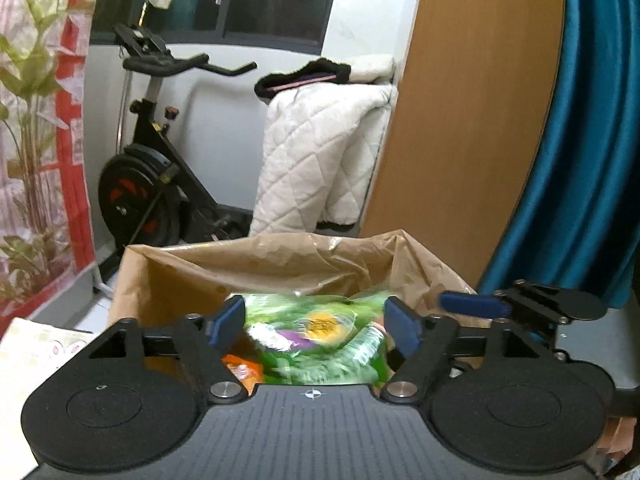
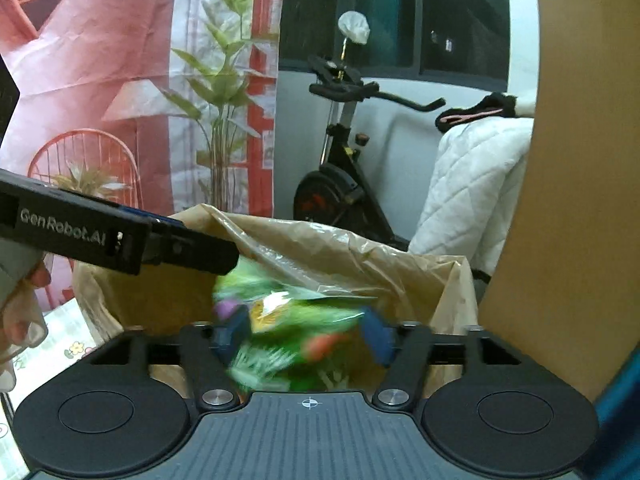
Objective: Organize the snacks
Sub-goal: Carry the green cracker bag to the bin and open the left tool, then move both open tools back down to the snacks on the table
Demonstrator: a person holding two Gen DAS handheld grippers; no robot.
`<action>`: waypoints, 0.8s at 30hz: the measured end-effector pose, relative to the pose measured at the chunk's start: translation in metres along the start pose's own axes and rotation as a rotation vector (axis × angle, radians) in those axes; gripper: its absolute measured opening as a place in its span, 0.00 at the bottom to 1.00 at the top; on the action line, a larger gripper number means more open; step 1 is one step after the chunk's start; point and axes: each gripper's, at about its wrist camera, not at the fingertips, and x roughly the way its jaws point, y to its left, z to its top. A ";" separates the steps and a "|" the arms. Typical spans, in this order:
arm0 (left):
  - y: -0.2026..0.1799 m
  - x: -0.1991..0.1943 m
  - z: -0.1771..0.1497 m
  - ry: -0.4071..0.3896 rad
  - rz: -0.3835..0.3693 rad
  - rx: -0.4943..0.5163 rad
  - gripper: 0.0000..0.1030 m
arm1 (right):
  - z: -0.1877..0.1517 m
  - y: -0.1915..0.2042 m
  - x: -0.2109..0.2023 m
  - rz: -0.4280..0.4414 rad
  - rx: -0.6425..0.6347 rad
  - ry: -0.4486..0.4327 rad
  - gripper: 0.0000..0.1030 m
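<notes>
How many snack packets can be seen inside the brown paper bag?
2: a green snack packet on top, between the open left gripper fingers, and an orange packet peeking out beneath its left edge. Blur and the bag walls may hide more.

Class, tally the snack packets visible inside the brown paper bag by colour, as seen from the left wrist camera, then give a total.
Green snack packet: 1
Orange snack packet: 1
Total in the brown paper bag: 2
</notes>
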 end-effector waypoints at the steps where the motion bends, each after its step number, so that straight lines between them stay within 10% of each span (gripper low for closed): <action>1: 0.000 -0.004 0.000 -0.007 0.020 0.005 0.78 | -0.002 0.001 -0.003 -0.011 0.000 -0.011 0.72; 8: 0.000 -0.034 0.001 -0.048 0.072 0.016 0.82 | -0.011 -0.001 -0.032 -0.060 0.037 -0.071 0.88; 24: 0.004 -0.103 -0.038 -0.063 0.163 0.018 0.82 | -0.059 0.015 -0.096 -0.036 0.080 -0.109 0.89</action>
